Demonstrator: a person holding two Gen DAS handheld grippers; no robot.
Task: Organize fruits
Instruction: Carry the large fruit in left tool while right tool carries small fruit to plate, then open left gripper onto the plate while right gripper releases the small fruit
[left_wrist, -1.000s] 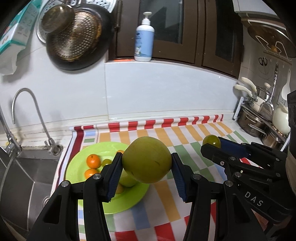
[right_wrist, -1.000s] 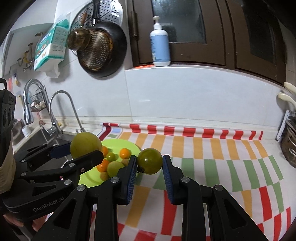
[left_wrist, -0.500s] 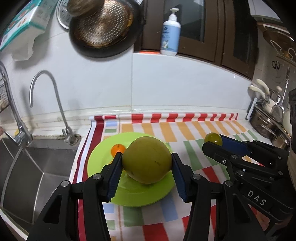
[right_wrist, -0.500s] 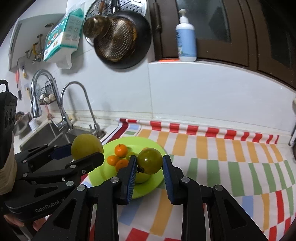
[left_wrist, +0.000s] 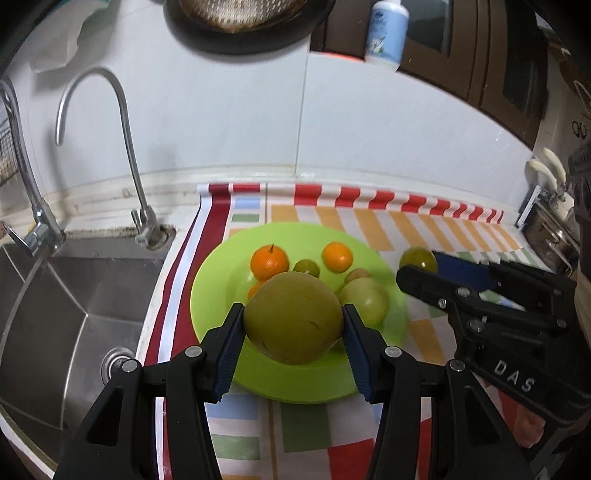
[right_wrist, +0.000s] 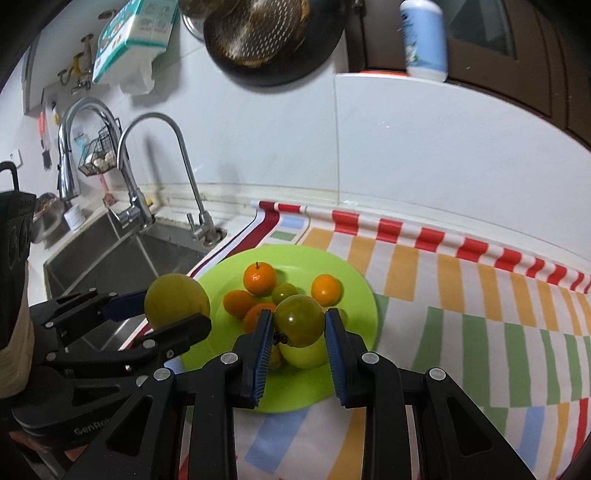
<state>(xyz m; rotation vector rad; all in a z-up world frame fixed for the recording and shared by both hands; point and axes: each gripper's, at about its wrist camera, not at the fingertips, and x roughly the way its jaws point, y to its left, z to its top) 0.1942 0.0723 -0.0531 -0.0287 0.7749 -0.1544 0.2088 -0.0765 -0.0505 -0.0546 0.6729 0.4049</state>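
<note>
My left gripper (left_wrist: 293, 332) is shut on a large yellow-green pear-like fruit (left_wrist: 293, 323), held above the near part of a lime-green plate (left_wrist: 218, 288). My right gripper (right_wrist: 298, 332) is shut on a small green tomato-like fruit (right_wrist: 298, 323) over the same plate (right_wrist: 354, 280). On the plate lie several small oranges (left_wrist: 269, 263), small green fruits (left_wrist: 306, 266) and a pale green apple (left_wrist: 364, 300). In the left wrist view the right gripper (left_wrist: 417, 267) with its green fruit (left_wrist: 417, 260) hangs at the plate's right rim. In the right wrist view the left gripper (right_wrist: 173, 310) with the big fruit (right_wrist: 176, 300) hovers at the plate's left rim.
The plate rests on a striped, checkered cloth (right_wrist: 480, 314) over the counter. A steel sink (left_wrist: 66, 295) with a curved tap (left_wrist: 122, 122) lies left of it. A white tiled wall (left_wrist: 332, 122) stands behind. Pots (left_wrist: 554, 229) crowd the far right.
Both grippers have moved forward and down toward the plate, each keeping its fruit. The plate now looks larger and nearer, with its fruits showing beyond the held ones.
</note>
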